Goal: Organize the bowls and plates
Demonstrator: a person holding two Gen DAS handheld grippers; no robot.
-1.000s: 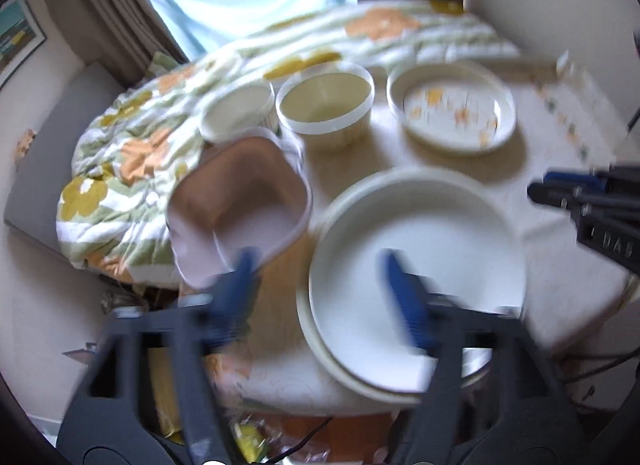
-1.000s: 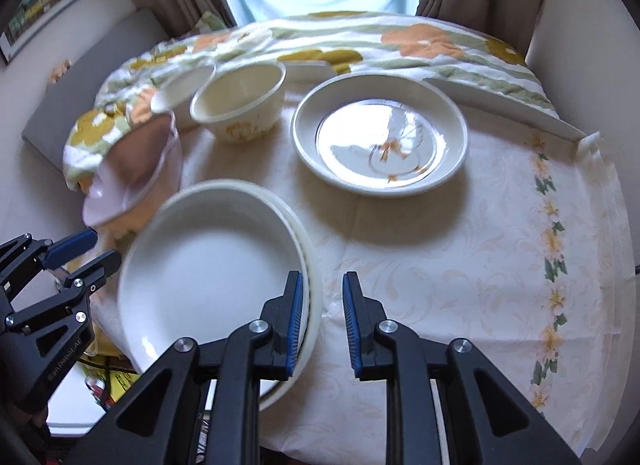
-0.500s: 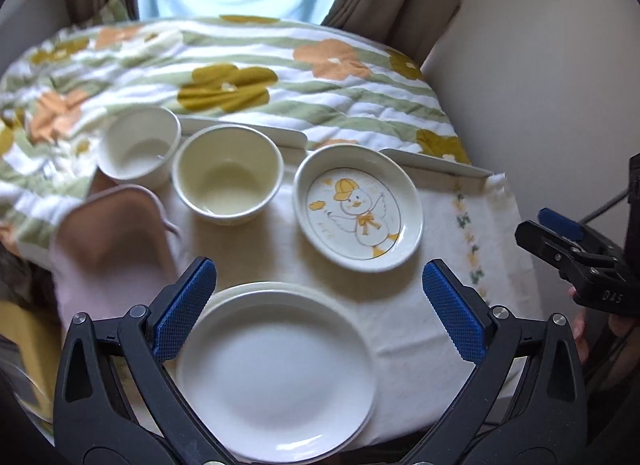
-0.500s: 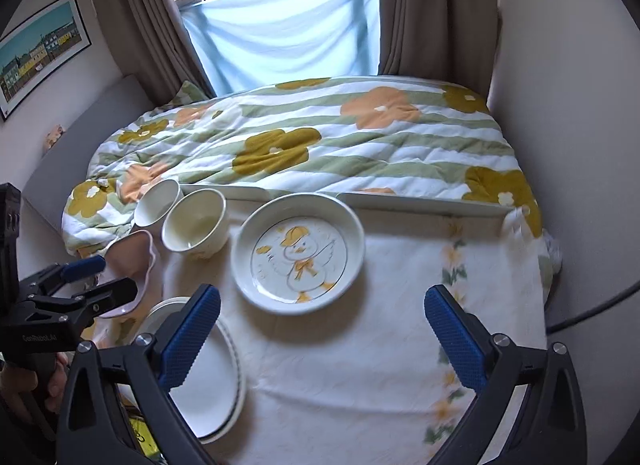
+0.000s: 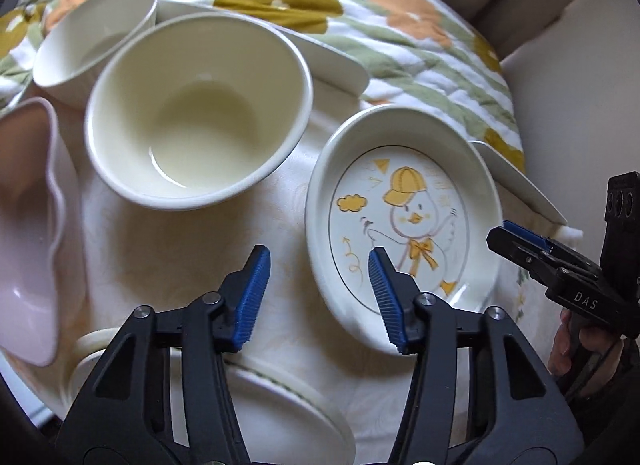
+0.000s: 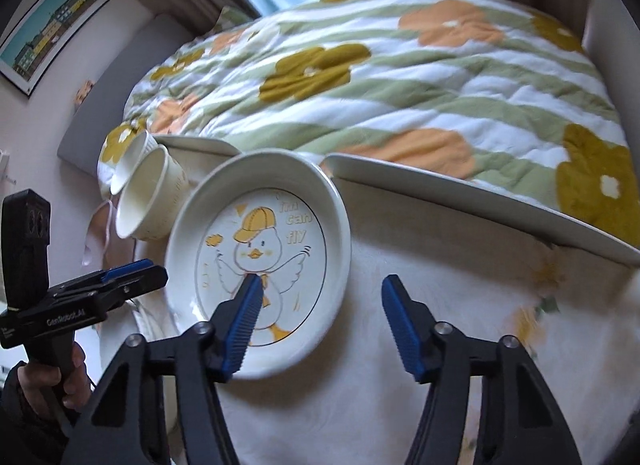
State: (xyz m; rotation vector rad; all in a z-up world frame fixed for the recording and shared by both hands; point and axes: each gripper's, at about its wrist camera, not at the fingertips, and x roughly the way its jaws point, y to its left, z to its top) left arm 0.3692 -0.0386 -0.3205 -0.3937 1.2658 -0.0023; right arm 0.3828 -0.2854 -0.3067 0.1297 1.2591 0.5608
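A white duck-print plate (image 5: 404,233) (image 6: 260,261) lies on the table. My left gripper (image 5: 316,289) is open, its jaws astride the plate's left rim. My right gripper (image 6: 320,321) is open, astride the plate's right rim. A cream bowl (image 5: 200,113) (image 6: 148,201) stands left of the plate, a smaller white bowl (image 5: 92,29) (image 6: 128,161) behind it. A pink wavy bowl (image 5: 28,233) sits at far left. Stacked white plates (image 5: 280,405) lie under my left gripper. Each gripper shows in the other's view, the right (image 5: 520,241) and the left (image 6: 132,269).
A flowered quilt (image 6: 400,77) covers the bed behind the table (image 6: 460,297). The table's white back edge (image 6: 480,201) runs along the quilt. A wall stands on the right, a framed picture (image 6: 48,29) hangs on the left.
Both grippers came down and forward to the duck plate and narrowed from wide open. One second ago the right gripper was shut over the stacked plates.
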